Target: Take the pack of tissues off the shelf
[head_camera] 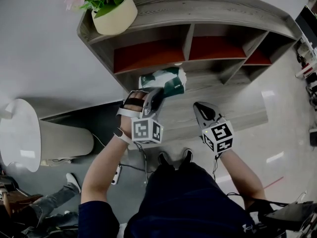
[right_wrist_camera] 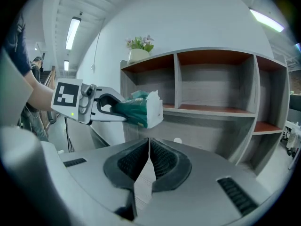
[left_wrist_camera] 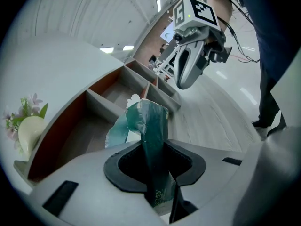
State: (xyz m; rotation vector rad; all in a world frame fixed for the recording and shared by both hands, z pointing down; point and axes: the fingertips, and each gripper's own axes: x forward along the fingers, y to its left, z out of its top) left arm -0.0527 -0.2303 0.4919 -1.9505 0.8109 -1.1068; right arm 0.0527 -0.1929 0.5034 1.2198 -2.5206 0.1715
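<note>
Item: green-and-white soft plastic tissue pack (head_camera: 166, 81), pinched in left gripper (head_camera: 157, 94), airborne just before grey wooden shelf unit (head_camera: 198, 9); right gripper (head_camera: 199, 108) jaws together, empty. Step: withdrawal. Next, likely: firm grip, draw clear.

Dim, flat indoor light from ceiling strips (right_wrist_camera: 72, 32); fisheye bending and dark vignetting at the edges
</note>
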